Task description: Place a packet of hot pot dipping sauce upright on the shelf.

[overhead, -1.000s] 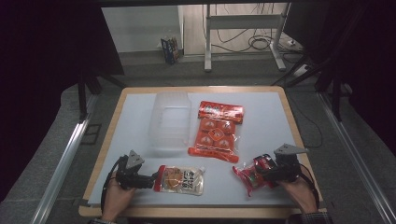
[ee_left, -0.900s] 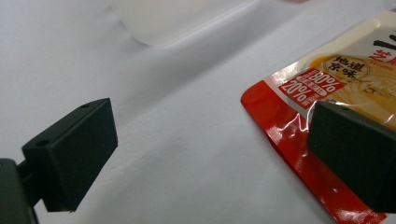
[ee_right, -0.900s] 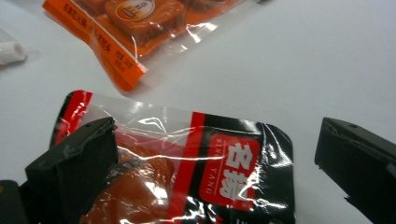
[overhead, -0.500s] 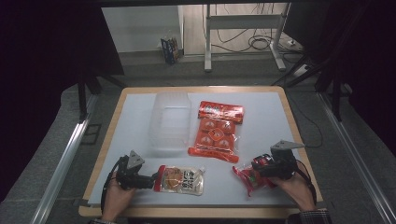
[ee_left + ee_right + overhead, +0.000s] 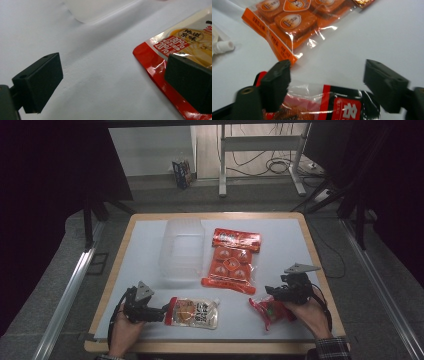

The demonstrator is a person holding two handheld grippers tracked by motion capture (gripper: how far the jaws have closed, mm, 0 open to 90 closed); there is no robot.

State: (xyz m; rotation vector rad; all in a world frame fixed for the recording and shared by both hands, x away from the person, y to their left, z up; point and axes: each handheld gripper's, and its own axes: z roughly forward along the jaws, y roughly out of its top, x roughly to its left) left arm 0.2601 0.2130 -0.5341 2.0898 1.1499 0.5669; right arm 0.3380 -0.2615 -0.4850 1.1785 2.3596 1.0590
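Red snack packet point(image 5: 332, 105) lies between the right hand-held gripper's point(image 5: 325, 82) closing jaws.

the spouted pouch point(image 5: 185, 42) in the left gripper view carries the clearest print: a red panel with white figures "80%" above "20%", each followed by small characters too fine to read, and beside it a pale round badge with the chinese characters "地道京味". a dark character fragment sits at the far right edge of that view, cut off. in the right gripper view the small red snack packet point(image 5: 342, 105) shows a large white character on red, probably "名", with blurred smaller marks beneath. the orange multipack bag point(image 5: 287, 22) has vertical white lettering along its side strip and oval labels on the cups inside, all too blurred to read.
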